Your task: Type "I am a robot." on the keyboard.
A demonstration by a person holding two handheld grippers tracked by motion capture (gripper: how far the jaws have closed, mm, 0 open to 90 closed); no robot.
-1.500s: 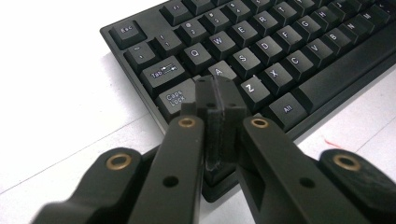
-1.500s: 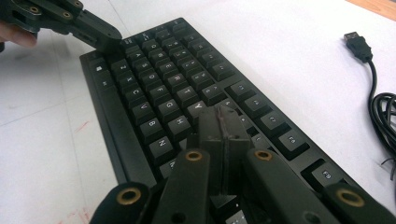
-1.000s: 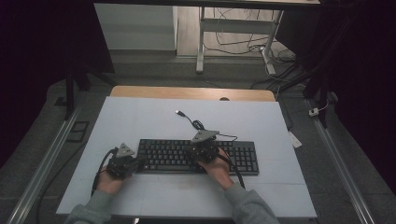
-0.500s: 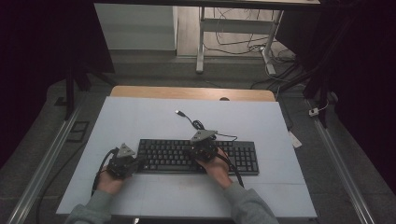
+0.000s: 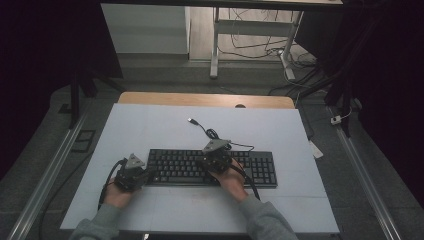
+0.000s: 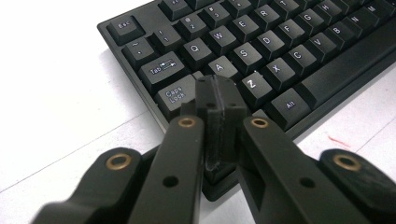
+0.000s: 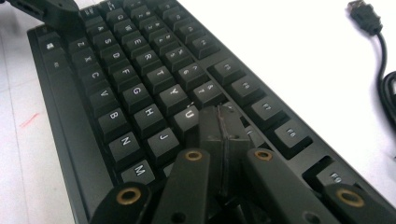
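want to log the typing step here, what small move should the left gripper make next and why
Probably a short press straight down. The left gripper has its jaws shut, tip poised at the left end of the keyboard between Caps Lock and A, so a slight dip, nudged toward A, would likely strike one key cleanly.

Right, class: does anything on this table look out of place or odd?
Yes: the keyboard has its USB plug lying loose on the table, connected to nothing, its cable bunched behind the keys.

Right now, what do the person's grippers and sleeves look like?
Both grippers, left and right, are black with a grey three-cornered plate on top and a trailing black cable. Their black jaws carry brass-coloured rivets. The sleeves are grey.
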